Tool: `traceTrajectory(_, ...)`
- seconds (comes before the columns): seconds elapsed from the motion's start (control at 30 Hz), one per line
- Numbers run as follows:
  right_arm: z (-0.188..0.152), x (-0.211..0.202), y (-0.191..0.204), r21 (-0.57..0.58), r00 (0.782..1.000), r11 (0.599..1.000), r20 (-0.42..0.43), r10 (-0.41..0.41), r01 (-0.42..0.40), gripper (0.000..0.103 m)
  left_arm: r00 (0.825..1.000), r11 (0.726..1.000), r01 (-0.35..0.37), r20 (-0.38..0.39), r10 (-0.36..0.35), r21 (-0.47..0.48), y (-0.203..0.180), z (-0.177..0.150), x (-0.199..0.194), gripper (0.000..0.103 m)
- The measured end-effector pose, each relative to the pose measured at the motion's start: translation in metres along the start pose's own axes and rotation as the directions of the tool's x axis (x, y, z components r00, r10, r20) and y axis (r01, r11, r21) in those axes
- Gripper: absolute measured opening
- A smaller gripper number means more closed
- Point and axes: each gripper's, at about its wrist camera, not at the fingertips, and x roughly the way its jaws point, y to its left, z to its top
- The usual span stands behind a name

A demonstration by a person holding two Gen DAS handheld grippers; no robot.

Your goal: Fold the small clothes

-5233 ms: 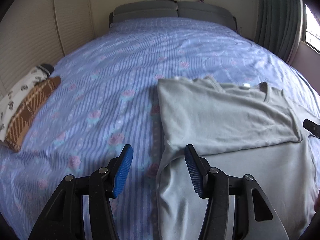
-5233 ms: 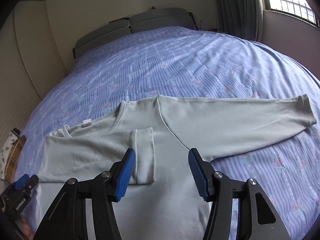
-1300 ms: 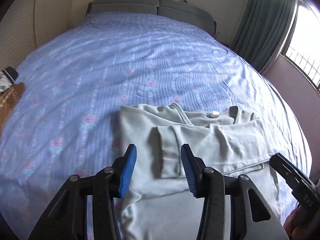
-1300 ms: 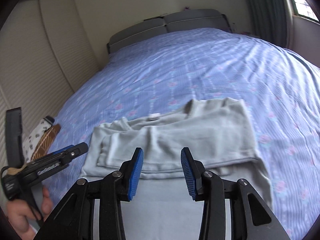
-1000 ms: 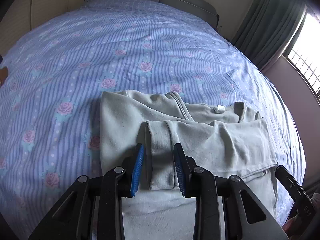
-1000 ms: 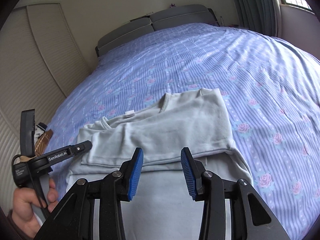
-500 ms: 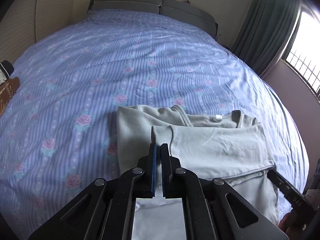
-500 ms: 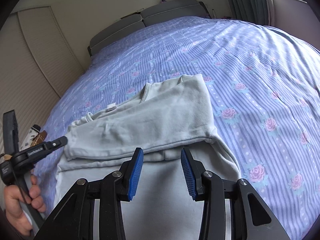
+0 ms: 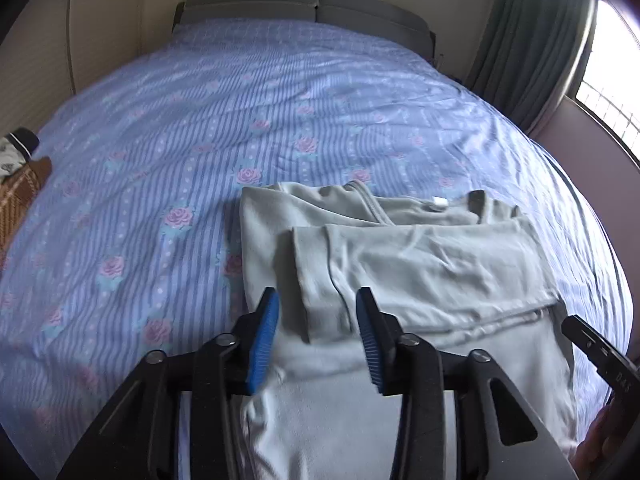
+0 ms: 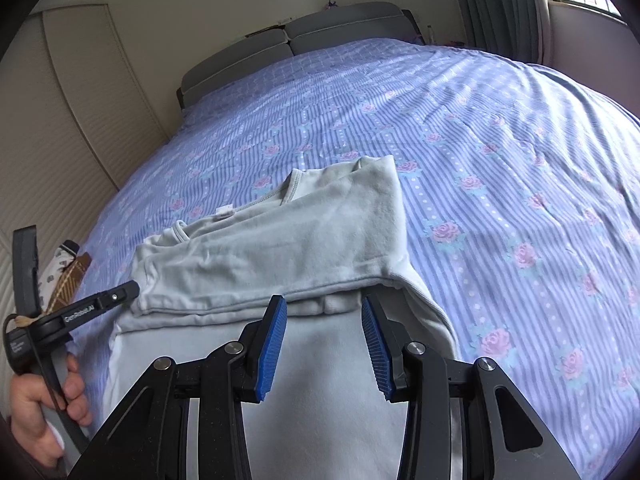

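A pale grey-green long-sleeved shirt [image 9: 432, 276] lies flat on the bed with both sleeves folded across its chest; it also shows in the right wrist view [image 10: 280, 248]. The cuff of the top sleeve [image 9: 316, 280] lies just ahead of my left gripper [image 9: 316, 340], which is open and empty above the shirt's left side. My right gripper [image 10: 324, 344] is open and empty over the shirt's body, just below the folded sleeves. The left gripper [image 10: 100, 302] and the hand holding it show at the left of the right wrist view.
The bed [image 9: 280, 100] has a blue striped sheet with roses and a grey headboard [image 9: 312, 4]. Folded patterned clothes [image 9: 16, 188] lie at the bed's left edge. Curtains and a window [image 9: 600, 92] are on the right.
My left gripper was shut on the sleeve cuff half a second ago; it has let go and opened. The right gripper stayed open and moved slightly closer over the shirt.
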Motion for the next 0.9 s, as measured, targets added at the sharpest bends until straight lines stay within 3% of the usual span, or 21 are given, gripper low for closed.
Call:
traceTrajectory(0.17, -0.015, -0.032, -0.002, -0.025, 0.999, 0.999, -0.003, -0.043, 0.043, 0.049, 0.999, 0.998, -0.039, 0.016, 0.038, 0.044, -0.008, -0.038, -0.043, 0.045)
traceTrajectory(0.47, -0.07, -0.096, -0.012, -0.033, 0.996, 0.996, 0.016, -0.085, 0.085, 0.05, 0.99, 0.989, -0.141, 0.014, 0.141, -0.041, 0.005, -0.133, -0.112, 0.048)
traceTrajectory(0.63, -0.098, -0.113, -0.022, -0.038, 0.993, 0.993, -0.015, -0.114, 0.114, 0.05, 0.988, 0.986, -0.15, 0.01, 0.151, -0.076, 0.006, -0.164, -0.124, 0.048)
traceTrajectory(0.9, -0.121, -0.126, -0.053, 0.055, 0.987, 0.986, -0.036, -0.155, 0.157, 0.05, 0.986, 0.983, -0.165, 0.016, 0.167, -0.082, -0.006, -0.194, -0.126, 0.048)
